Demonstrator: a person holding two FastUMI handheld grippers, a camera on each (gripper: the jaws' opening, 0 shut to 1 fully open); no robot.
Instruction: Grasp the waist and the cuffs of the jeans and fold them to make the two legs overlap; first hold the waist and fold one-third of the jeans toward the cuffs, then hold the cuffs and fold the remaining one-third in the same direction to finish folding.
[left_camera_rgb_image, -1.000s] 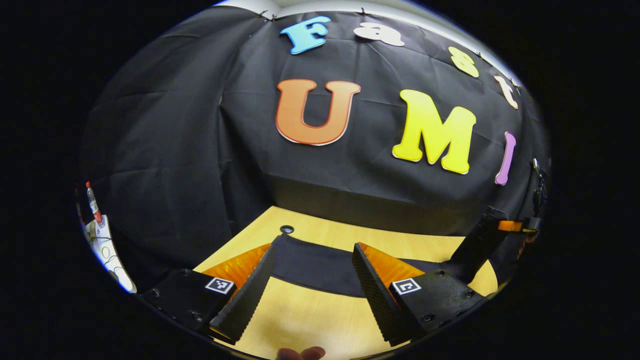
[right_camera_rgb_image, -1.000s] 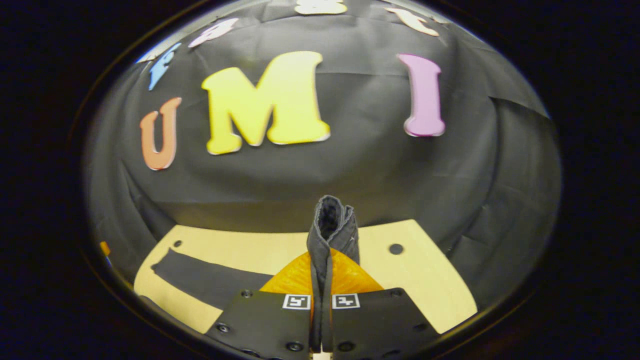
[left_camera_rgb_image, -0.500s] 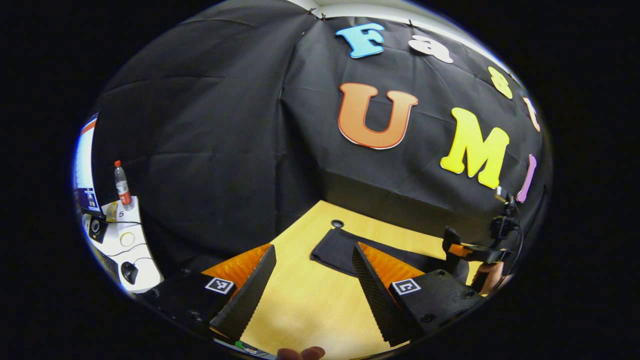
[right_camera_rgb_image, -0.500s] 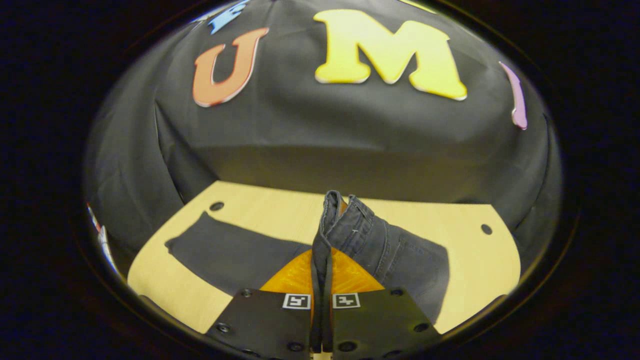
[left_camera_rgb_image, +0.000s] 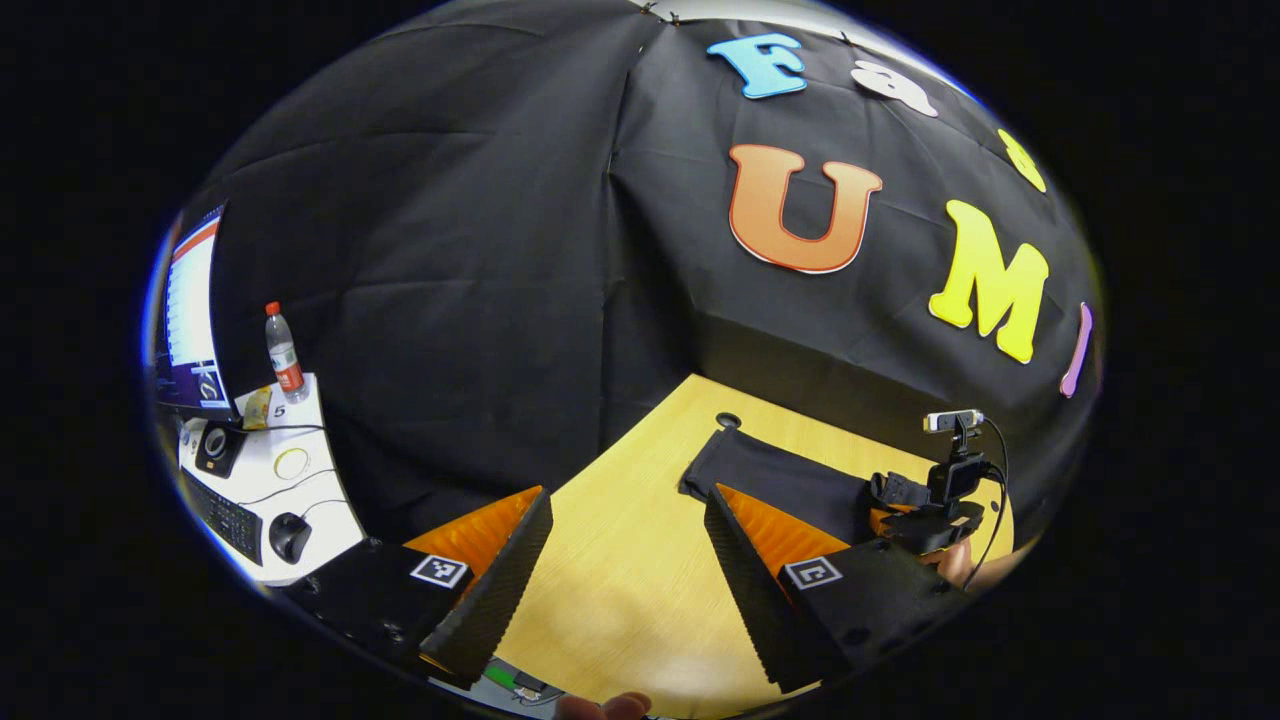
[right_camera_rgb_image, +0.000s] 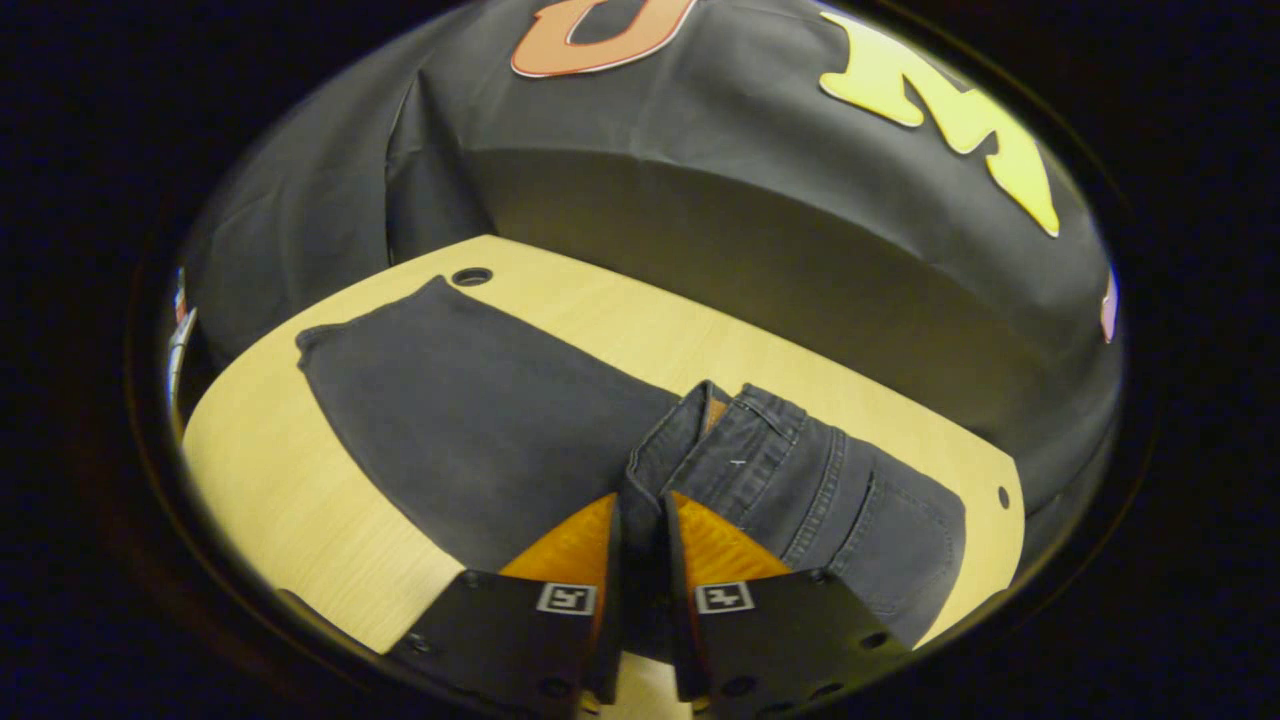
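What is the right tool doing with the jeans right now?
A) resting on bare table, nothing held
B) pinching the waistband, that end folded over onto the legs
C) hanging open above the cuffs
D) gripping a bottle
B: in the right gripper view the right tool has both fingers pressed on the waistband of the jeans, and the waist end lies folded over onto the flat legs on the table.

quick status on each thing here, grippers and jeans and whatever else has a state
left gripper: open, holding nothing, over bare table
right gripper: fingers nearly together with the waistband between them; firm pinch or loosening, cannot tell
jeans: legs flat on the table, waist end folded over toward the cuffs
bottle: upright, capped
monitor: on
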